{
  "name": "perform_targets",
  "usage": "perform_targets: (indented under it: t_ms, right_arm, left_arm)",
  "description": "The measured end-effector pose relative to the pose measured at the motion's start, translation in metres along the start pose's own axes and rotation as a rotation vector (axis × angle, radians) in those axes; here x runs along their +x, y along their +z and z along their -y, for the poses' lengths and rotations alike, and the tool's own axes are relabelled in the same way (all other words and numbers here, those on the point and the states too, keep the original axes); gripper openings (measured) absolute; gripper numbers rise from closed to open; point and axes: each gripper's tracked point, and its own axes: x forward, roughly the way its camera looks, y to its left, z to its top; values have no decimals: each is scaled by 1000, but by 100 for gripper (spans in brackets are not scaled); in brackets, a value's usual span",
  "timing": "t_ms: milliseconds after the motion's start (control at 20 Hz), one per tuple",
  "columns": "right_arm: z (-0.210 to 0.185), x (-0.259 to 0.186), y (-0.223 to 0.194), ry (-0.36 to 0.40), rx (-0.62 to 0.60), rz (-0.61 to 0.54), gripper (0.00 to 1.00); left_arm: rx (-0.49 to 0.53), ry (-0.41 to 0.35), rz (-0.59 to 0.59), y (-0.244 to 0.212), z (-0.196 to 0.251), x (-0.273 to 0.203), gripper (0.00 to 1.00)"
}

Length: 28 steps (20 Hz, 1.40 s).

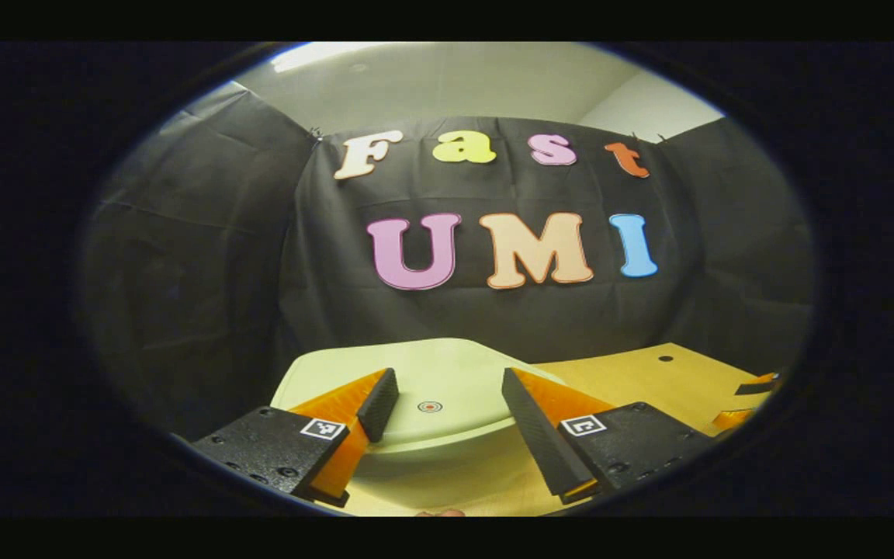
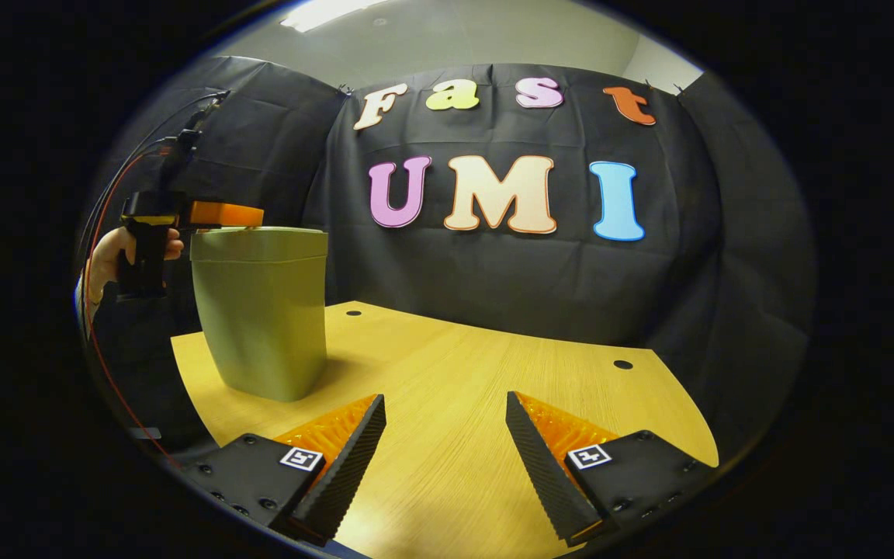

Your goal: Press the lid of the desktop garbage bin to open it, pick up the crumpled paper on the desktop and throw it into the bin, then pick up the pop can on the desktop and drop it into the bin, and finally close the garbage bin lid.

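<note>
Left gripper [image 1: 443, 396] hangs over the closed bin lid [image 1: 447, 373], fingers spread; right gripper [image 2: 445, 415], also spread, hovers above the table [image 2: 493, 373].

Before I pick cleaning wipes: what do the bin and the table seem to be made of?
Bin: looks like moulded plastic, pale green, matte with a soft sheen; smooth seamless walls and a fitted lid. Table: wood or wood-look laminate, light tan, with fine straight grain lines and a smooth low-gloss top; which one I cannot tell.
</note>
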Motion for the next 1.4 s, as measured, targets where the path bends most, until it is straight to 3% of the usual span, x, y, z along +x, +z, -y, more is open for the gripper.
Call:
perform_targets:
  t_ms: [250, 300, 350, 800, 1400]
  right_arm:
    - [-10, 5, -4, 21, -15, -17, 98]
    - [-10, 5, -5, 17, -27, -21, 98]
    - [-10, 5, -5, 15, -36, -23, 99]
    - [-21, 5, -5, 47, -44, -25, 98]
    - [-13, -6, -3, 38, -41, -26, 100]
  left_arm:
    - [-11, -3, -17, -4, 0, 0, 85]
    - [-10, -2, -6, -2, 1, -1, 91]
    - [0, -3, 14, 0, 2, -2, 90]
    - [24, -81, 22, -1, 12, -1, 91]
    - [33, -115, -192, -8, 17, 6, 90]
